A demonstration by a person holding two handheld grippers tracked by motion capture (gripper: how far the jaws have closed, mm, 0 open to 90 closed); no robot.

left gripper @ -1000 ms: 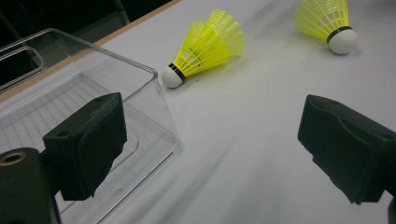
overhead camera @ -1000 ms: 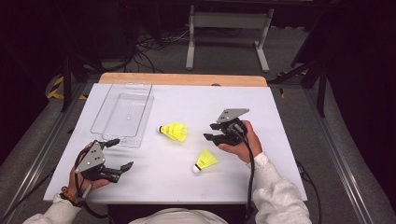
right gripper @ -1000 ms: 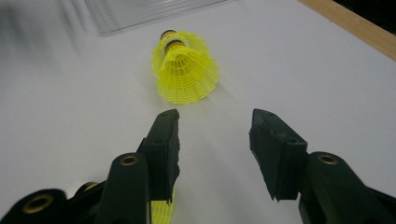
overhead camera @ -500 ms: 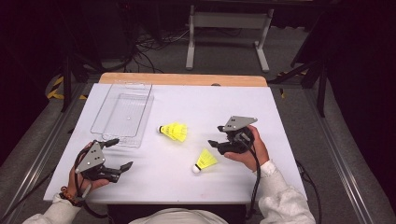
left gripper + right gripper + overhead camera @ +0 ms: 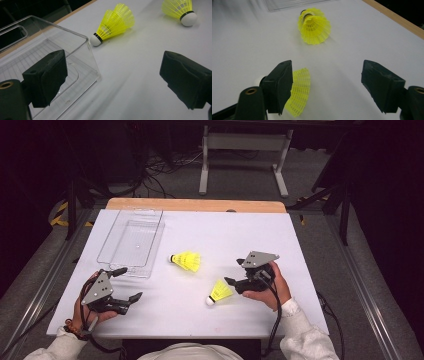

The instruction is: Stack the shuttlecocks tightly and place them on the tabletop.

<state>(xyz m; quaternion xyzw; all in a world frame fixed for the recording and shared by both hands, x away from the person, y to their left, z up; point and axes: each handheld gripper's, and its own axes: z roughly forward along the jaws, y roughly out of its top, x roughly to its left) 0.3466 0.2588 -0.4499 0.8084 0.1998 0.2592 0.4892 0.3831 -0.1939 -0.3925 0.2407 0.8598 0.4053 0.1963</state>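
While both hands rest low on the white table [image 5: 300, 245], the right gripper [image 5: 234, 272] sits just right of the nearer yellow shuttlecock [image 5: 219, 292], which lies on its side near the table's front edge with its white cork tip toward the person. The right jaws have just been opening and now stand wide apart. In the right gripper view, this shuttlecock's mesh skirt [image 5: 298, 91] lies close against the outer side of one jaw, partly hidden behind it, and nothing sits in the gap between the two pads.

A second yellow shuttlecock [image 5: 186, 260] lies farther back near the middle of the table, also on its side, with its cork pointing toward a clear plastic tray [image 5: 117, 262]. The tray sits at the table's back left, just beside that shuttlecock but apart from it.

The left gripper [image 5: 129, 284] rests at the front left, just in front of the tray's near corner. Its jaws are spread wide and hold nothing.
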